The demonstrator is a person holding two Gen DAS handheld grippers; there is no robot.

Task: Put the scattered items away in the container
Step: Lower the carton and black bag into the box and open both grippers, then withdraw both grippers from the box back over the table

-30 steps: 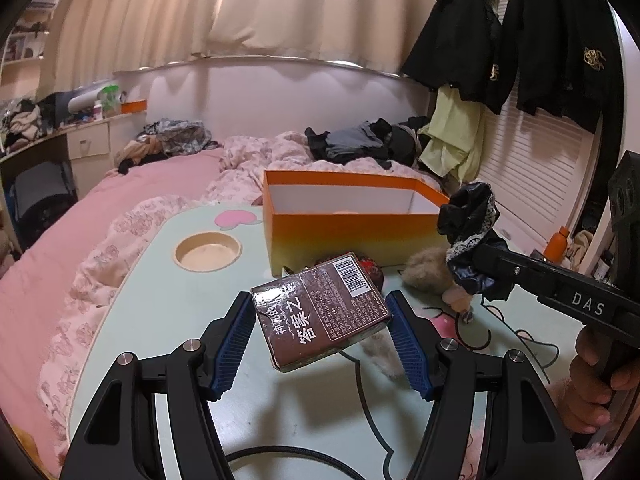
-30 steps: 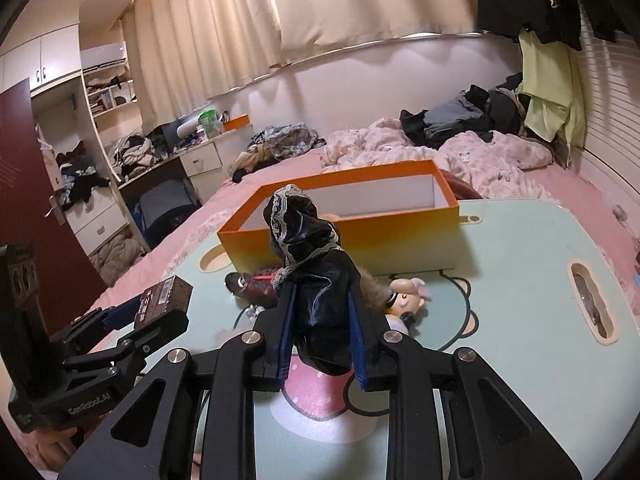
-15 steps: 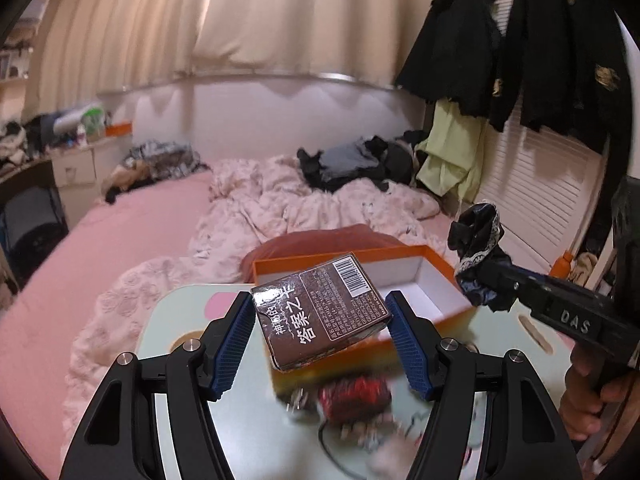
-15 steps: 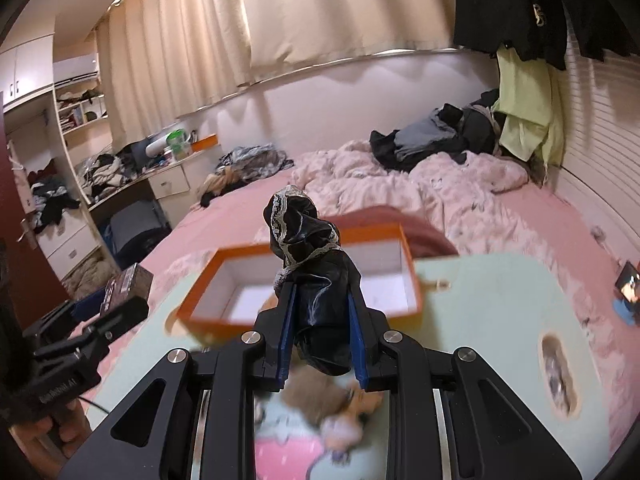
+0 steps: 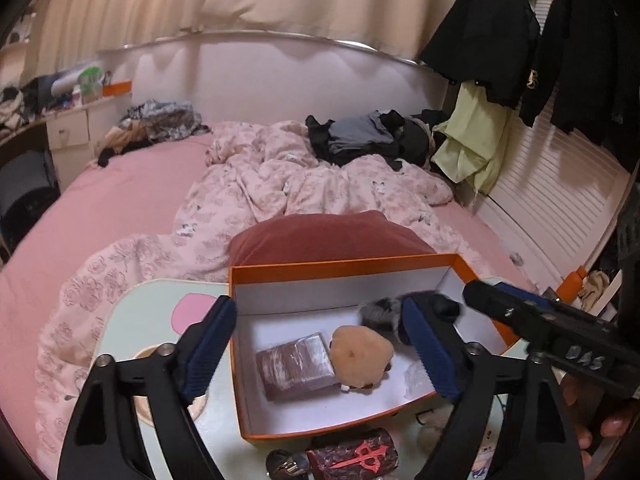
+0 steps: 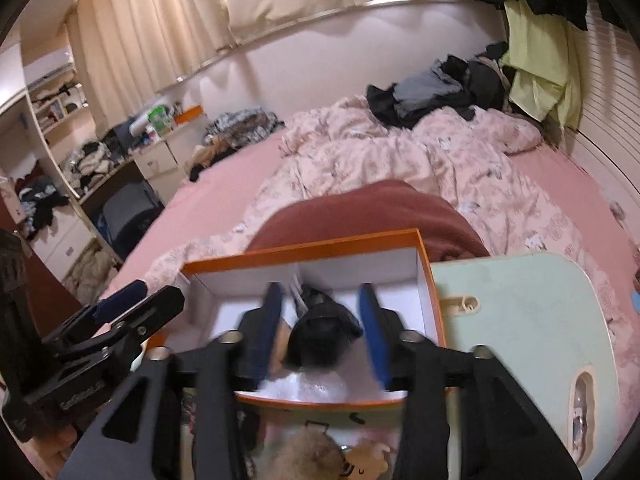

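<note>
The orange box (image 5: 344, 266) with white inside stands on the pale green table (image 5: 140, 312). In it lie the brown packet (image 5: 296, 366), a tan plush (image 5: 362, 356) and the black lacy cloth (image 5: 404, 308). My left gripper (image 5: 320, 352) is open and empty above the box. My right gripper (image 6: 320, 328) is open over the box (image 6: 304, 250); the black cloth (image 6: 322, 334) sits blurred between its fingers, apart from both pads. The right gripper also shows in the left wrist view (image 5: 540, 320).
A dark red item with a red emblem (image 5: 352, 454) and a furry plush toy (image 6: 308, 454) lie on the table in front of the box. A red cushion (image 5: 328, 236) and the pink bed lie behind it. The table has a slot cut-out (image 6: 582, 408) at the right.
Both grippers moved forward over the box and opened. The brown packet dropped from the left gripper into the box; the black cloth left the right gripper's grip.
</note>
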